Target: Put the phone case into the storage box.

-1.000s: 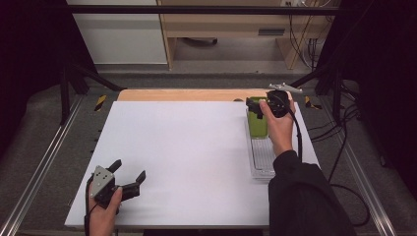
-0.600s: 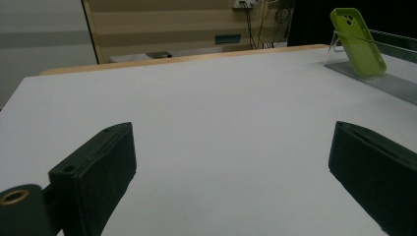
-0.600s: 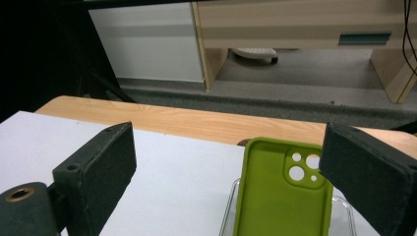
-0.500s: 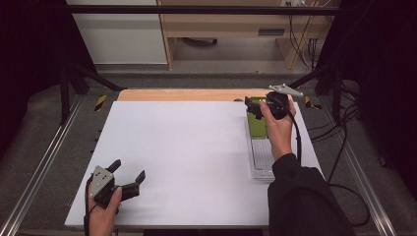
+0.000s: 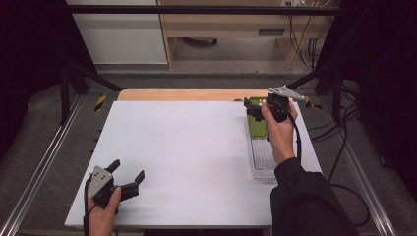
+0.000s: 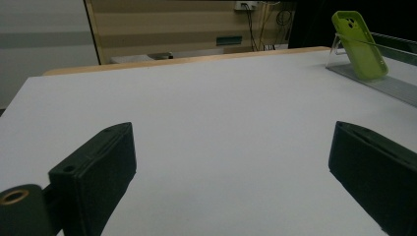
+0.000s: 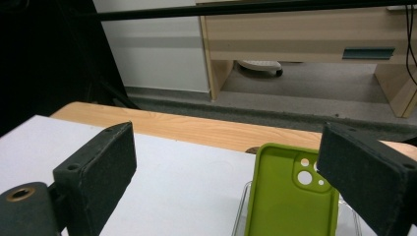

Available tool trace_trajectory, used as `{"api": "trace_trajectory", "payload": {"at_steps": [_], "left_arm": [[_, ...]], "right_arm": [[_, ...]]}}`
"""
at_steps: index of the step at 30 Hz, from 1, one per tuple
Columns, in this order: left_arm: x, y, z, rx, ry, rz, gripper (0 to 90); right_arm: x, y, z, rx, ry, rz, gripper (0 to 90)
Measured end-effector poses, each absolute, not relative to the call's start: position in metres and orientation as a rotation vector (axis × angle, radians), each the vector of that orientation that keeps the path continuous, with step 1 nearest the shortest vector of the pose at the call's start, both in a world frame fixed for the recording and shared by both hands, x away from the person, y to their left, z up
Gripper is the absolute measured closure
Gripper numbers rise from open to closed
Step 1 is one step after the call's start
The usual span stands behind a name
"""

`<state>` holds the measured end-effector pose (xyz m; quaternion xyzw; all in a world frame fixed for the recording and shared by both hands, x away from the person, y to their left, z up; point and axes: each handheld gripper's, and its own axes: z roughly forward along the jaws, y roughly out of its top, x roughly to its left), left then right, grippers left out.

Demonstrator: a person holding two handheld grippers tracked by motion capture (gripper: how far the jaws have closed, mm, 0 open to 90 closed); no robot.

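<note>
A lime-green phone case (image 5: 255, 121) (image 6: 360, 44) (image 7: 292, 194) leans upright on a clear plastic stand (image 5: 262, 156) at the right of the white table. My right gripper (image 5: 252, 109) (image 7: 231, 184) hovers open just above and behind the case's top, which sits low between its jaws, nearer the right one. At the table's near-left corner my left gripper (image 5: 128, 175) (image 6: 231, 177) is held open over bare table, far from the case.
The white tabletop (image 5: 182, 152) has a wooden strip (image 5: 182, 95) along its far edge. Metal rails (image 5: 44, 162) run down both sides. A wooden cabinet (image 5: 236, 29) and cables (image 5: 314, 24) stand beyond the table.
My right gripper has shifted slightly left and forward over the top of the green case. The left gripper has stayed put.
</note>
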<state>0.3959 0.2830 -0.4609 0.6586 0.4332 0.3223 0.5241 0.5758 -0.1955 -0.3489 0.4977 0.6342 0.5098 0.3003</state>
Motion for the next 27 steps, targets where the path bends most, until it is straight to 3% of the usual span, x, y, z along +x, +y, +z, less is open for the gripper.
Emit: {"api": "trace_trajectory", "payload": {"at_steps": [27], "left_arm": [[0.395,0.284,-0.460,1.566,1.035,0.765,3.4]], "right_arm": [[0.549,-0.203,-0.333,1.220,1.672,1.381,5.4]]}}
